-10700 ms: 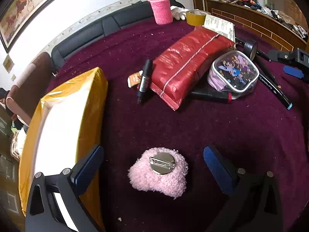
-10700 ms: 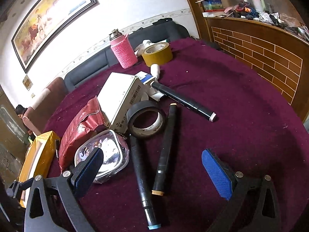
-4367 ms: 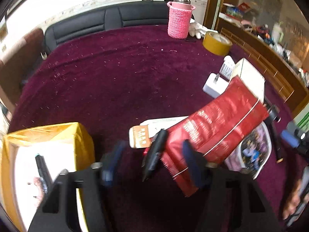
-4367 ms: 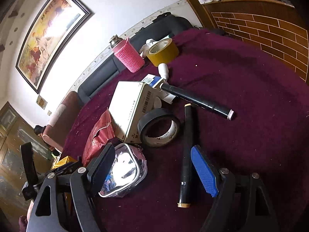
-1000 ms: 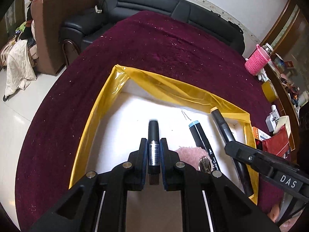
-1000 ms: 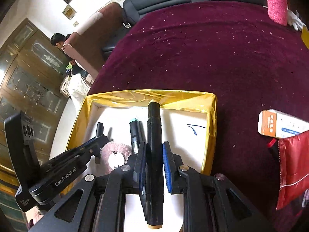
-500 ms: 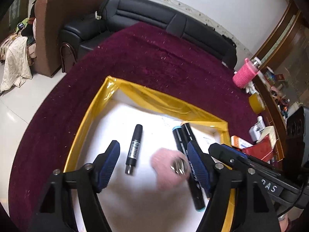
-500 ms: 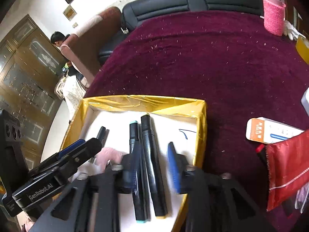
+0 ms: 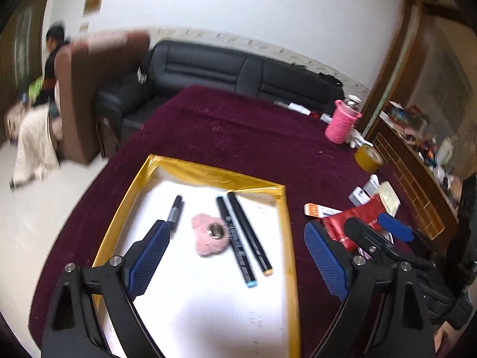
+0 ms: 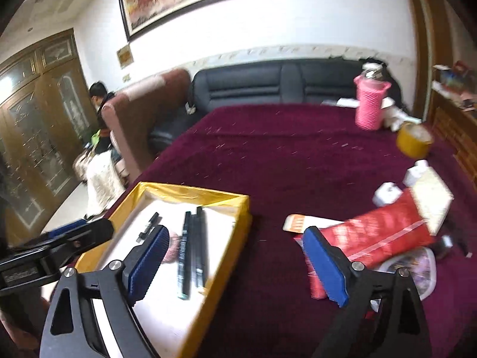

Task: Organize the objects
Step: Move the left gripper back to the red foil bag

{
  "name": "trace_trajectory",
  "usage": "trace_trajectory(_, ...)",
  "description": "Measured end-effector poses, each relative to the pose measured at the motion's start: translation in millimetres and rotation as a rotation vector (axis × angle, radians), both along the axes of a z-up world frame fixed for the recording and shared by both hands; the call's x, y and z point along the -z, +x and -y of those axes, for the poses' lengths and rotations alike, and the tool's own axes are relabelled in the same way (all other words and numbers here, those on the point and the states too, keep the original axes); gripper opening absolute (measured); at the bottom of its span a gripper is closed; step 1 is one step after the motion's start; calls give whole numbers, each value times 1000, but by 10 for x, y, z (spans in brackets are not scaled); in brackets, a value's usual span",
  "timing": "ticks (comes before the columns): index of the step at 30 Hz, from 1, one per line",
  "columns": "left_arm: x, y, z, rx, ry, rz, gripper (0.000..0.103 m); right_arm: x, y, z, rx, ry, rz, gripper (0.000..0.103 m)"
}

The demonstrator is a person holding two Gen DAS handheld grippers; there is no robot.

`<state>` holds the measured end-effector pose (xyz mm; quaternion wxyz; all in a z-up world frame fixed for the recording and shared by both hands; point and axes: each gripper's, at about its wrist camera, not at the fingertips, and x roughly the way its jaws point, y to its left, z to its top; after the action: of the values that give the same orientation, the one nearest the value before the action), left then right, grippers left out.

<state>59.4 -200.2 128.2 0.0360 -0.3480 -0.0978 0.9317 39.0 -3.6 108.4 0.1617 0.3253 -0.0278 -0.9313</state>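
On the maroon surface [image 9: 253, 137] sits the yellow-walled box [image 9: 208, 173] (white inside) holding two long markers [image 9: 238, 232], a short pen [image 9: 174, 213] and a pink plush brooch [image 9: 210, 235]. Left gripper [image 9: 235, 259] and right gripper [image 10: 235, 268]: jaws have just been opening, now wide and holding nothing.

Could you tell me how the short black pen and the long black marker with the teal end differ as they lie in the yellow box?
The short black pen is thinner and much shorter than the long black marker with the teal end. The pen lies alone on the left of the pink fluffy brooch; the marker lies on its right, alongside a second long marker. The pen bears a pale label band. Both lie flat in the yellow box.
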Motion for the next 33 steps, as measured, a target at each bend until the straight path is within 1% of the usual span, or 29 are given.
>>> trace_trajectory(3, -125, 188, -329, 10, -78, -71, 94, 5, 117, -258, 42, 8, -16, 95)
trace_trajectory(6, -236, 344, -640, 16, -174, -150, 97, 39, 176, -551, 89, 2, -15, 95)
trace_trajectory(8, -288, 409, -835, 24, -232, -186, 100, 65, 212, -756, 119, -14, -10, 95)
trace_trajectory(10, -318, 431, -1021, 47, -267, -201, 100, 92, 229, -978, 153, -31, 0, 95)
trace_trajectory(18, -243, 322, -1478, 109, -313, -149, 101, 175, 273, -1693, 249, -76, 5, 95)
trace_trajectory(24, -143, 229, -1738, 137, -352, -118, 101, 283, 219, -2009, 289, -107, 33, 95)
trace_trajectory(28, -70, 153, -1829, 154, -368, -95, 101, 338, 173, -2146, 312, -125, 45, 95)
trace_trajectory(33, 51, -3, -1838, 174, -342, -46, 101, 373, 83, -2297, 345, -134, 45, 95)
